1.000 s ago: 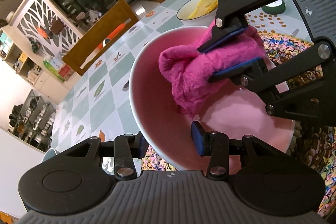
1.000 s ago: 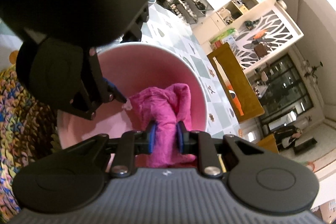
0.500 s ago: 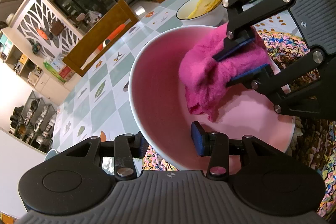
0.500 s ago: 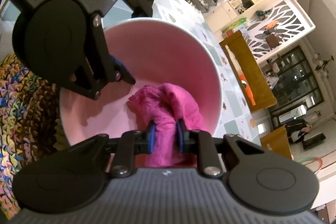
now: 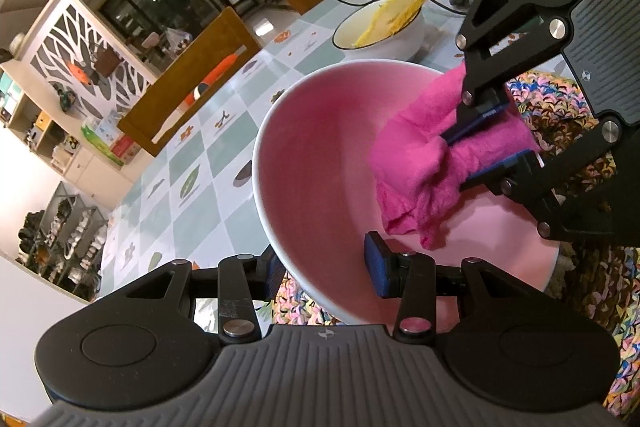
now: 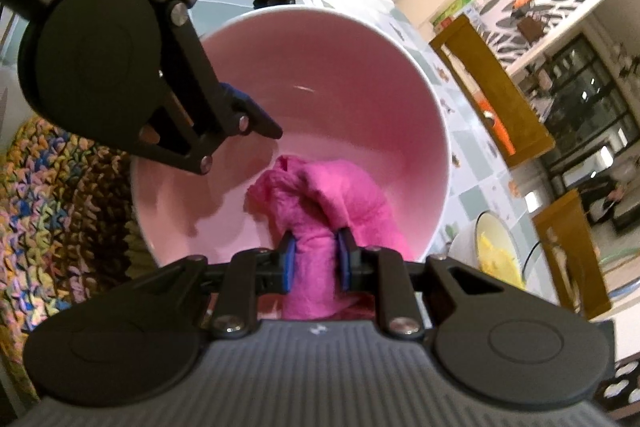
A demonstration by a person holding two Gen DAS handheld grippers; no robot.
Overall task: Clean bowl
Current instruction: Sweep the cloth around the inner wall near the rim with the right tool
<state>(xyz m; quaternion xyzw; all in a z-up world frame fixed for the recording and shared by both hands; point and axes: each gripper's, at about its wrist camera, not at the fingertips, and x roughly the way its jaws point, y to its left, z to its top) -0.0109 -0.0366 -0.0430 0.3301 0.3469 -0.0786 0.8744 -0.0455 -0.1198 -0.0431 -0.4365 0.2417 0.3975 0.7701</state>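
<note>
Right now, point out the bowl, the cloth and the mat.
bowl (image 5: 320, 155): left wrist view, bare inner wall.
cloth (image 6: 344, 195): right wrist view, bunched top fold.
mat (image 6: 60, 211): right wrist view, braided surface.

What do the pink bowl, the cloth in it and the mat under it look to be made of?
Pink bowl: probably glazed ceramic, possibly melamine; smooth, glossy, with a bright highlight inside and a white outer wall. Magenta cloth: soft, thin fabric, matte and crumpled into folds. Multicoloured mat: looks like crocheted yarn, with knotted stitches visible.

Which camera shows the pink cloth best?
The left wrist view: the cloth hangs in full over the bowl, pinched by the right gripper. The right wrist view shows it partly hidden behind that gripper's fingers.
</note>
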